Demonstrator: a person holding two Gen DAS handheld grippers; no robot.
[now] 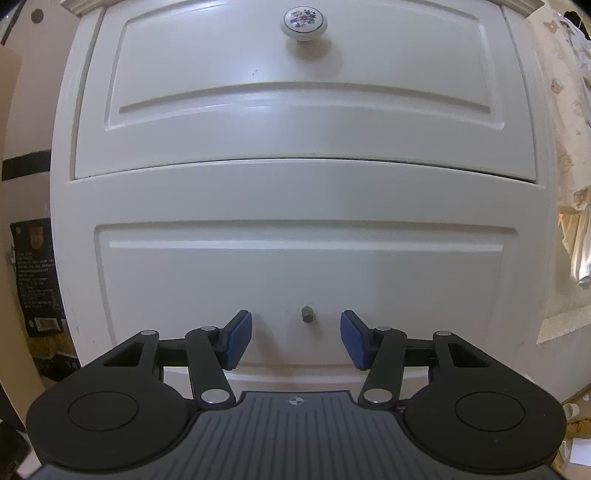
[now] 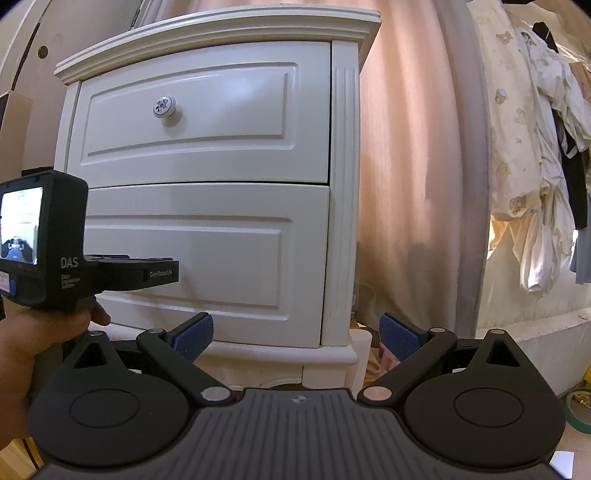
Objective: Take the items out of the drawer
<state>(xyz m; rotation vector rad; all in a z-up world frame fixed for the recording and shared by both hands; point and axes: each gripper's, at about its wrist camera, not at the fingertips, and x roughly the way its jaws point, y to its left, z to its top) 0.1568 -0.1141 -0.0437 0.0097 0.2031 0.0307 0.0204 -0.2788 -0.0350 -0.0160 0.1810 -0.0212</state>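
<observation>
With its jaws spread wide either side of the bare metal stud (image 1: 307,314) on the closed lower drawer (image 1: 303,288), the left gripper (image 1: 296,339) should centre, pinch squarely, then pull straight back; the right gripper (image 2: 297,338) waits open nearby.

Both white panelled drawers of the nightstand are shut: the upper drawer (image 1: 303,92) carries a floral ceramic knob (image 1: 303,23); the lower drawer (image 1: 303,266) shows only a bare metal stud (image 1: 307,314).
</observation>
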